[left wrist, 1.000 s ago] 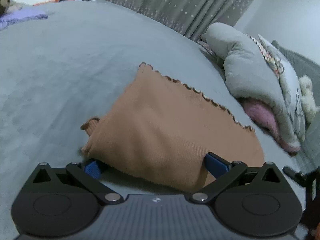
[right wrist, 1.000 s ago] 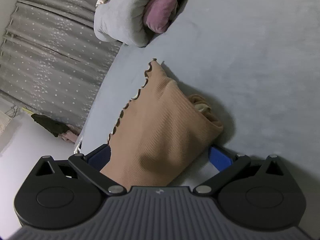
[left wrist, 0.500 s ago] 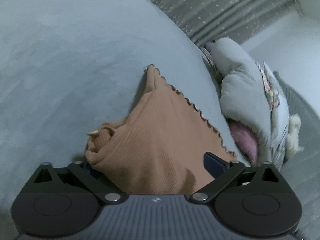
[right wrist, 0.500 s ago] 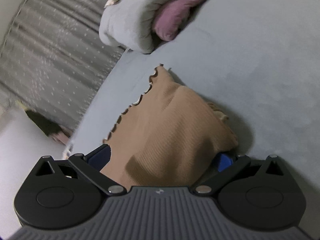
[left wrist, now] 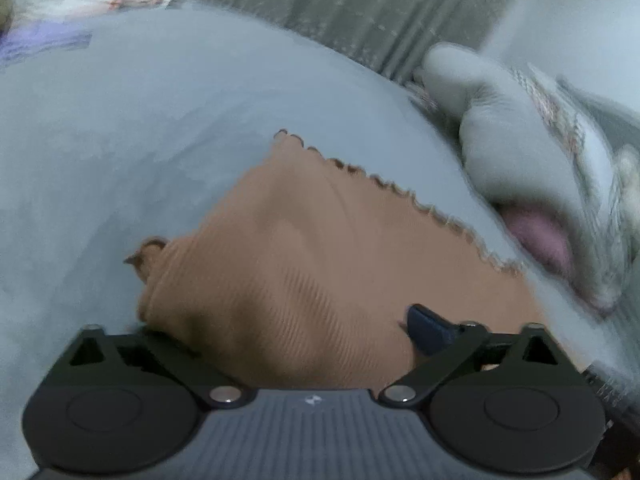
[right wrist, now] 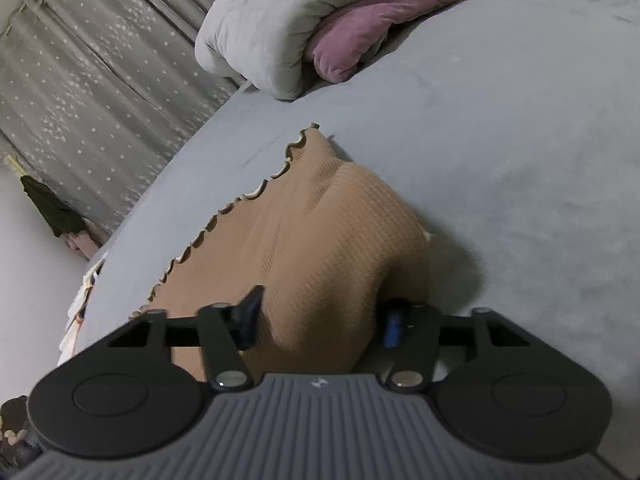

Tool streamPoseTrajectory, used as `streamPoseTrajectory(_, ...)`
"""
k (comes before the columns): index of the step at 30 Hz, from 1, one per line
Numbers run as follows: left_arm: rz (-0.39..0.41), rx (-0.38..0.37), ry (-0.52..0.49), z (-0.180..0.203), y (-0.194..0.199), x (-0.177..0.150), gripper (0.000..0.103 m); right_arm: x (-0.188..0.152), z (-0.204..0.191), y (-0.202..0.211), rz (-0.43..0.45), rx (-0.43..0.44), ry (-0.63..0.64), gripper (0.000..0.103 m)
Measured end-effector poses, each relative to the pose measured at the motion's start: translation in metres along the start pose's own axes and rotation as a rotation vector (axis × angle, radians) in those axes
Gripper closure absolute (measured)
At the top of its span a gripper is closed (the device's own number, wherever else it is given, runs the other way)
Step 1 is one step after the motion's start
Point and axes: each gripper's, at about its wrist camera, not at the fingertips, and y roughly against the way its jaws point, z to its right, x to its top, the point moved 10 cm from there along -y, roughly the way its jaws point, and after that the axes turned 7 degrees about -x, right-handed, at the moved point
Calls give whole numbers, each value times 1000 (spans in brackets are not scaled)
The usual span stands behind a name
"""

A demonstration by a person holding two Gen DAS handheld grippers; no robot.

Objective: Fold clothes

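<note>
Plainly, each line below is one thing I can make out from where I stand.

Garment: a tan ribbed top [left wrist: 320,248] lies on the grey bed [left wrist: 140,140], bundled to a compact wedge with a frilly hem [right wrist: 224,212] along one side.
Long axis: it runs away from both tools, near end thick and rolled, far end tapering to a flat corner [right wrist: 314,136].
Left gripper [left wrist: 280,328]: fingers spread wide, with the near bulk of the cloth bulging between them; only one blue pad [left wrist: 428,326] shows, and I cannot tell whether either pad presses the fabric.
Right gripper [right wrist: 320,320]: fingers drawn in on either side of a rolled fold of the top, which fills the gap, so it looks pinched.
Nearer hand: neither clearly; both sit at the same near end, left toward the bunched side [left wrist: 148,252], right toward the hem side.
Surroundings: a rolled grey and pink duvet [right wrist: 288,28] lies well beyond the far corner; spotted curtains [right wrist: 92,64] hang past the bed's edge.
Judgement: any next move turns on that near-to-far axis, the loose cloth lying ahead of the fingers.
</note>
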Motion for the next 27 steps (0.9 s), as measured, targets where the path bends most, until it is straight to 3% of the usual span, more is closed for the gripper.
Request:
streamPoseTrajectory(1, -1, -7, 11, -1, 2, 1, 40, -1, -2, 3, 2, 3, 18, 66)
streamPoseTrajectory(2, -3, -13, 21, -3, 4, 2, 56, -2, -7, 7, 11, -7, 61, 69)
streamPoseTrajectory(3, -4, -20, 32, -4, 6, 3, 65, -3, -13, 11, 28, -28, 129, 70)
streamPoseTrajectory(6, -8, -40, 64, -8, 13, 5, 71, -9, -38, 26, 123, -80, 373, 73)
streamPoseTrajectory(14, 78, 14, -73, 10, 50, 21, 78, -13, -59, 57, 194, -89, 535, 76)
streamPoseTrajectory(22, 163, 64, -228, 38, 109, 50, 78, -10, -95, 121, 390, -44, 745, 78)
streamPoseTrajectory(27, 144, 44, -216, 53, 159, 65, 78, 1, -103, 157, 440, 1, 774, 78)
